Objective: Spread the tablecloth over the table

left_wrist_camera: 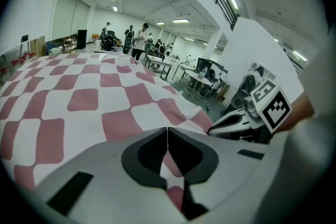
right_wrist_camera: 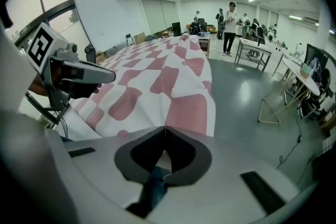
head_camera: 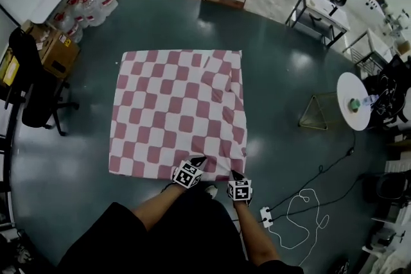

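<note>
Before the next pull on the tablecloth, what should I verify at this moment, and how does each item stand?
1. Left gripper grips the near edge of the tablecloth: ok, jaws shut with cloth between them.
2. Right gripper grips the near edge: ok, jaws shut on cloth.
3. Cloth lies flat: not ok, creases run down its right side.
4. Grippers spread toward the two near corners: not ok, both sit close together by the near right corner.
5. Table fully covered: cannot tell, the table is hidden under the cloth.
6. Power strip on the floor clear of the cloth: ok.
</note>
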Motion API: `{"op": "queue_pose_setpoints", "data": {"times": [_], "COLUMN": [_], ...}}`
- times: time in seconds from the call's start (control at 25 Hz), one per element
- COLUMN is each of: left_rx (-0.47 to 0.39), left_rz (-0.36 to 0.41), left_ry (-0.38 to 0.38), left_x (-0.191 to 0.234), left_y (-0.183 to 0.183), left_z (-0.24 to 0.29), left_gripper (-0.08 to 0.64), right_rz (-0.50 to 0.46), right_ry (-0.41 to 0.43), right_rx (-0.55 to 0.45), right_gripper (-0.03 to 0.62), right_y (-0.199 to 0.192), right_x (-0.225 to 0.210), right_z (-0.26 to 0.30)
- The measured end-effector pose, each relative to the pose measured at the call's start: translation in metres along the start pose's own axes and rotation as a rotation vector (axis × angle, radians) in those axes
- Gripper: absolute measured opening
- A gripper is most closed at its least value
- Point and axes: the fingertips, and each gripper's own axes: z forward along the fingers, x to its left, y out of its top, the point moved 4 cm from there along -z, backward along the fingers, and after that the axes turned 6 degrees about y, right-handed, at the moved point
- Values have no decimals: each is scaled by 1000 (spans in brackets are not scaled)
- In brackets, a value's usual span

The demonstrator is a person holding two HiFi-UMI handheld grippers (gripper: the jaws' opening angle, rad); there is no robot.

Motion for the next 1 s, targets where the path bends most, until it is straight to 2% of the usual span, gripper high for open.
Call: {"op": "queue_pose_setpoints", "data": {"times": [0.12, 0.24, 0.48, 0.8, 1.0], "left_rx": [-1, -10, -43, -112, -142], "left_rz": [20, 37, 37, 17, -34], "left_ry": [-37, -72, -104, -58, 28], "left_x": [-4, -5, 1, 13, 24], "left_y": [3, 11, 33, 77, 110], "left_z": [4, 10, 19, 29, 45], "left_gripper": [17, 17, 17, 17, 17], "right_rz": [3, -36, -57, -127, -194], "right_ry": [23, 32, -4, 1, 68], "right_rx": [-41, -77, -137, -212, -237], "right_gripper": [18, 18, 18, 18, 18], "right_y": [16, 47, 102, 172, 223], "right_x": [4, 7, 0, -20, -44], "right_z": [-5, -2, 5, 2, 14]}}
